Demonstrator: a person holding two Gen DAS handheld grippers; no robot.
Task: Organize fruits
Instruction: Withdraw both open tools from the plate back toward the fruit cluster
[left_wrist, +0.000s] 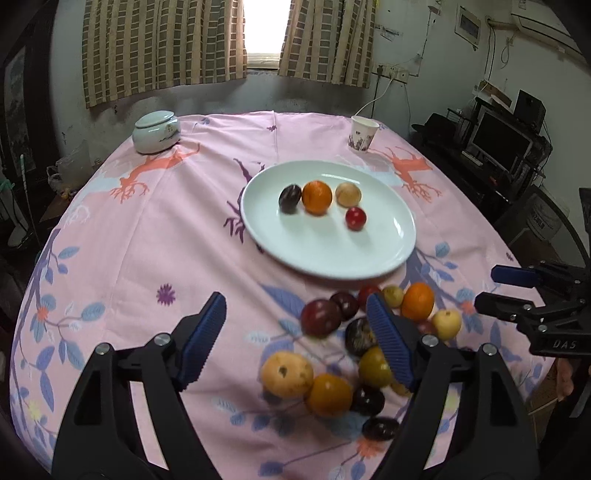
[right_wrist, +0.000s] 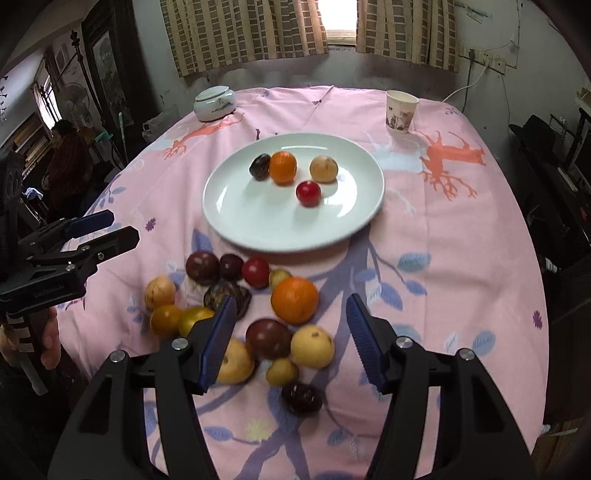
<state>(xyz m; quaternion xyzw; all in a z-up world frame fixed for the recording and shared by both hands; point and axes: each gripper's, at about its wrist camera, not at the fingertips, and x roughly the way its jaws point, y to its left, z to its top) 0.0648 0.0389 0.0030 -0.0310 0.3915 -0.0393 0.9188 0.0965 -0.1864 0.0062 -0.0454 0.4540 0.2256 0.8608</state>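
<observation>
A white plate (left_wrist: 332, 264) (right_wrist: 258, 225) on the pink tablecloth holds a dark plum (left_wrist: 290, 198), an orange (left_wrist: 316, 196), a tan fruit (left_wrist: 348, 194) and a small red fruit (left_wrist: 355, 218). Several loose fruits lie in a pile in front of it, among them a big orange (right_wrist: 294, 300) (left_wrist: 417, 301). My left gripper (left_wrist: 295, 306) hovers open over the pile's left side and touches nothing. My right gripper (right_wrist: 291, 302) hangs open above the pile, its pads clear of the fruit. Each shows at the edge of the other's view, the right gripper (left_wrist: 485, 288) and the left gripper (right_wrist: 123, 225).
A lidded ceramic jar (left_wrist: 156, 132) (right_wrist: 215, 102) and a paper cup (left_wrist: 364, 133) (right_wrist: 400, 110) stand at the table's far edge. A person (right_wrist: 66, 155) is in the room at the left. A monitor (left_wrist: 498, 140) and shelves stand beyond the right edge.
</observation>
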